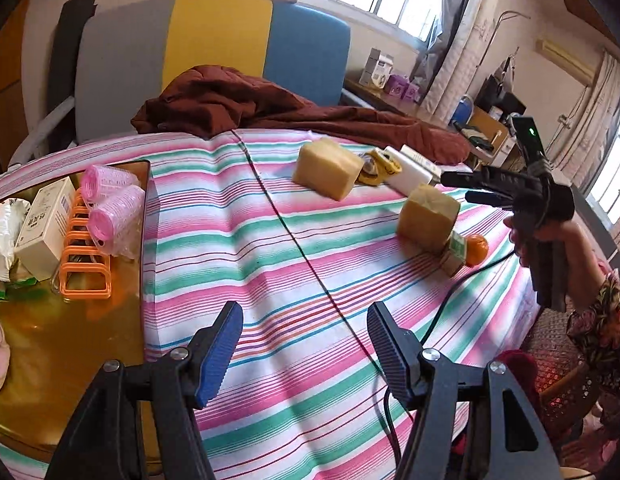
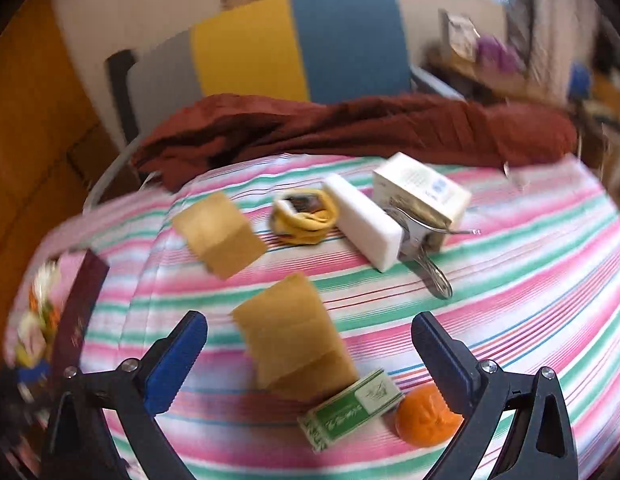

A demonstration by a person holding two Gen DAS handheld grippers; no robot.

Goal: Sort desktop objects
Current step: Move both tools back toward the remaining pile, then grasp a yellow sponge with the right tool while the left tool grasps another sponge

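Two tan soap blocks lie on the striped cloth: a far one (image 1: pixel 328 168) (image 2: pixel 217 234) and a near one (image 1: pixel 428 216) (image 2: pixel 293 344). Beside the near one are a green-and-white small box (image 2: pixel 350 408) (image 1: pixel 456 252) and an orange (image 2: pixel 426 416) (image 1: pixel 477 249). A white bar (image 2: pixel 364 226), a yellow rolled item (image 2: pixel 303 216) and a cream carton (image 2: pixel 420 196) lie further back. My left gripper (image 1: pixel 305 354) is open and empty over the cloth. My right gripper (image 2: pixel 310 364) is open above the near block; it also shows in the left wrist view (image 1: pixel 456 186).
A glossy tray (image 1: pixel 69 340) at the left holds pink hair rollers (image 1: pixel 111 204), an orange rack (image 1: pixel 83 264), a white box (image 1: pixel 41 228) and a snack bag. A dark red garment (image 1: pixel 237 104) lies at the back before a chair (image 1: pixel 213 48). A metal spoon (image 2: pixel 434 276) lies by the carton. A black cable (image 1: pixel 450 300) crosses the cloth.
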